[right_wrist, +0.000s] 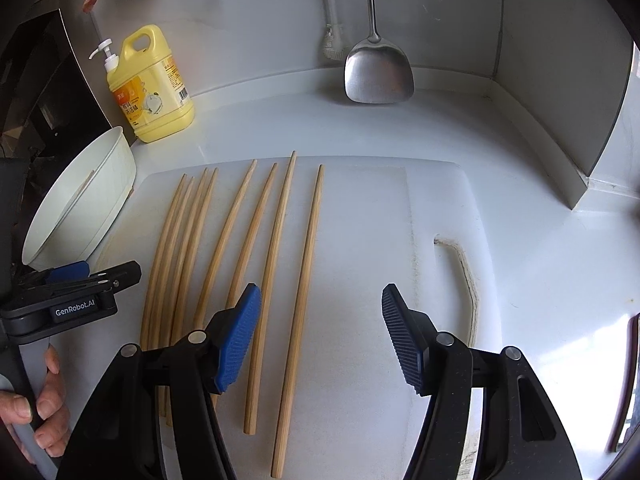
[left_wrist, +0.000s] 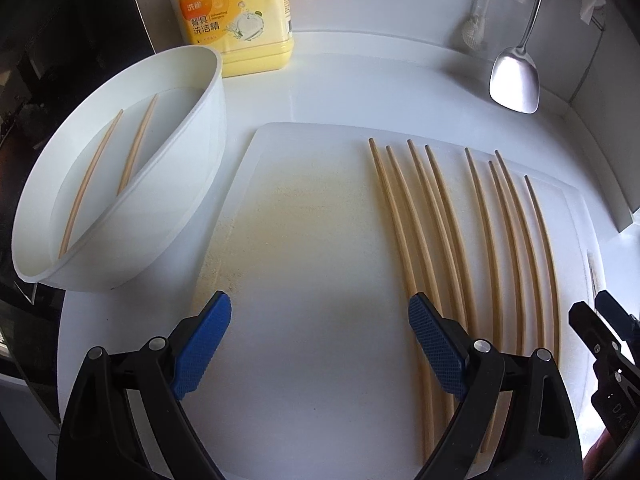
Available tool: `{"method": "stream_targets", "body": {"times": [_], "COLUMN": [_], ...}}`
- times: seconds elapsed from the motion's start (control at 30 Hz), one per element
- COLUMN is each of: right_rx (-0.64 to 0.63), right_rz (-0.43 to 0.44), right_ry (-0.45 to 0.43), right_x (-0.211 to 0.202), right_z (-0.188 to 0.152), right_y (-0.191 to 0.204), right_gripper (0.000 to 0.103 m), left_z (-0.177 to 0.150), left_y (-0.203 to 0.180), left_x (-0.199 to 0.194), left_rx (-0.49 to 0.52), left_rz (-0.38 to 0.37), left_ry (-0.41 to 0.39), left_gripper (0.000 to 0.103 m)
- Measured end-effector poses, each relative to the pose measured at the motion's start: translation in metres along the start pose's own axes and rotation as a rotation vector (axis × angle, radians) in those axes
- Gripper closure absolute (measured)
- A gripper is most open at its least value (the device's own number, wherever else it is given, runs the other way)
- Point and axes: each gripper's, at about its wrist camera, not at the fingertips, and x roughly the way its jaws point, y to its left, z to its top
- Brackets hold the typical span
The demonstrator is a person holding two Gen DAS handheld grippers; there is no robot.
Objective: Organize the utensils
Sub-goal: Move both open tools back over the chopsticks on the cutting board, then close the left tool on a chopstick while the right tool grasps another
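Several wooden chopsticks (left_wrist: pixel 486 240) lie side by side on the right half of a white cutting board (left_wrist: pixel 304 240). They also show in the right wrist view (right_wrist: pixel 276 256) on the board (right_wrist: pixel 380 240). A white bowl (left_wrist: pixel 188 168) at the left holds two more chopsticks (left_wrist: pixel 134 148); the bowl also shows in the right wrist view (right_wrist: pixel 100 196). My left gripper (left_wrist: pixel 320 312) is open and empty over the board's bare left part. My right gripper (right_wrist: pixel 320 304) is open and empty, just right of the outermost chopstick.
A yellow dish soap bottle (left_wrist: pixel 236 20) stands behind the bowl. A metal spatula (right_wrist: pixel 378 72) and a brush (right_wrist: pixel 332 40) lean on the back wall. A dark appliance (right_wrist: pixel 48 92) stands at the left. White walls close the counter's back and right.
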Motion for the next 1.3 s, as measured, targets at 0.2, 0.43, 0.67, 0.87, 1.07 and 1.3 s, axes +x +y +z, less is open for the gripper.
{"method": "stream_targets", "body": {"times": [0.2,0.43,0.67,0.87,1.07,1.3], "right_rx": [0.035,0.016,-0.014,-0.038,-0.049,-0.1], "right_rz": [0.029,0.012,-0.028,-0.103,-0.139,-0.113], "right_ry": [-0.001,-0.003,0.001,0.009,0.027,0.014], "right_x": [0.004,0.007,0.011,0.022,0.031,0.029], "right_z": [-0.003,-0.002,0.003,0.01,0.011,0.005], "right_y": [-0.008,-0.004,0.003,0.002,0.004,0.017], "right_gripper": [0.043,0.043,0.043,0.043,0.046,0.076], "left_z": [-0.001,-0.006,-0.007,0.003,0.006,0.003], "left_y": [-0.003,-0.004,0.003,0.003,0.0,-0.006], "left_x": [0.009,0.015,0.015,0.02,0.023,0.019], "left_rx": [-0.009,-0.011,-0.028,-0.029,-0.014,0.026], "left_rz": [-0.034,-0.036,-0.024,-0.02,-0.013,-0.023], "left_ry": [0.016,0.012,0.006,0.003,-0.004,-0.06], "left_gripper": [0.014,0.014,0.013,0.011,0.008,0.022]}}
